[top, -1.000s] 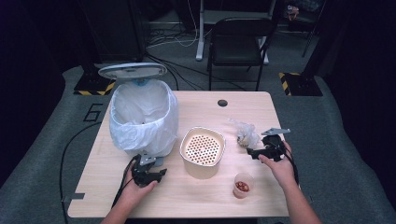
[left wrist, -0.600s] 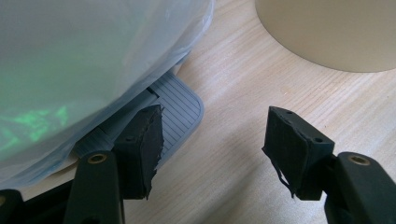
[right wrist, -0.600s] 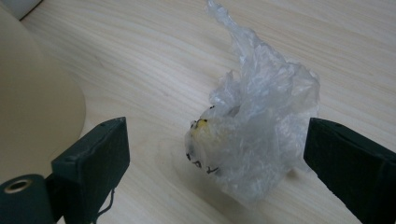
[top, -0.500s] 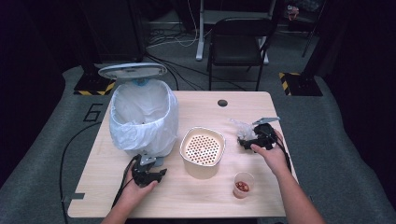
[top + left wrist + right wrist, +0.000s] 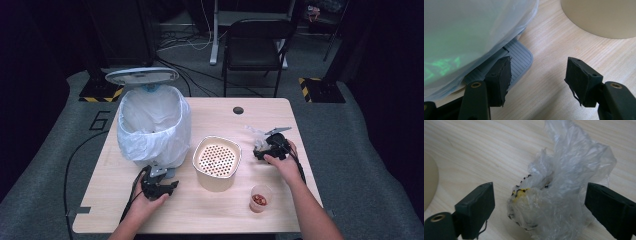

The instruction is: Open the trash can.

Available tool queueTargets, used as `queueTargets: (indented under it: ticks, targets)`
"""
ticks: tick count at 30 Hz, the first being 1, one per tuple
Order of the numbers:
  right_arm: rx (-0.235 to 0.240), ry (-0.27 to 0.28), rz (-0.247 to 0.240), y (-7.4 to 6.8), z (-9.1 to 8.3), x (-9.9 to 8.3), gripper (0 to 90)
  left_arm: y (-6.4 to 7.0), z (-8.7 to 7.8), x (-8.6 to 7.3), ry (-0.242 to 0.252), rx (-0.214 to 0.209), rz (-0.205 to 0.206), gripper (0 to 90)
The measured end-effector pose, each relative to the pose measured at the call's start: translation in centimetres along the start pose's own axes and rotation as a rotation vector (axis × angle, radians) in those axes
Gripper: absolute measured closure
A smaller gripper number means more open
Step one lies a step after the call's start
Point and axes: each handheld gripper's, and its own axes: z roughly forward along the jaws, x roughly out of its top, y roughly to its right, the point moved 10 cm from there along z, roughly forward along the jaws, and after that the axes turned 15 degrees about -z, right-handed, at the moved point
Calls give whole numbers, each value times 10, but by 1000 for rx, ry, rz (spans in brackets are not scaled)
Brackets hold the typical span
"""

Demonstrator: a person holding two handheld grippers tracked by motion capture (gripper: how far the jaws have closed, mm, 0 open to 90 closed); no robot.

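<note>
A crumpled clear plastic bag (image 5: 559, 192) with something yellow and black inside lies on the wooden table (image 5: 220, 120), right of centre (image 5: 256, 134). My right gripper (image 5: 541, 207) is open, its jaws wide on either side of the bag without touching it; from above it sits by the bag (image 5: 260, 150). My left gripper (image 5: 539, 75) is open and empty, low over the table by the grey pedal (image 5: 517, 56) of the bin. The high view places it at the front left (image 5: 167, 189). A cream container (image 5: 216, 162) with a perforated insert stands mid-table.
A pedal bin (image 5: 152, 125) lined with a white bag stands at the left, its lid (image 5: 141, 76) raised. A small clear cup (image 5: 260, 198) with reddish pieces sits near the front right edge. A black chair (image 5: 255, 47) stands behind the table.
My right gripper has moved left and forward over the plastic bag, which now lies between its open jaws. The left gripper has stayed in place.
</note>
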Motion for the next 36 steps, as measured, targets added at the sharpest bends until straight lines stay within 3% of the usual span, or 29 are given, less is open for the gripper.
queueTargets:
  ticks: [12, 23, 29, 33, 36]
  targets:
    - [-19, -13, 34, 4, 11, -9, 189, -1, 0, -1, -3, 6, 9, 372]
    - [-33, 11, 16, 4, 9, -6, 510, 0, 0, 0, 0, 3, 4, 373]
    - [-4, 3, 30, 5, 2, -6, 635, 0, 0, 0, 0, 4, 6, 373]
    - [18, 15, 45, 4, -5, -6, 645, -1, -1, -1, -8, 14, 21, 373]
    - [32, 29, 30, 4, -10, -4, 644, -1, -1, -1, -8, 16, 27, 374]
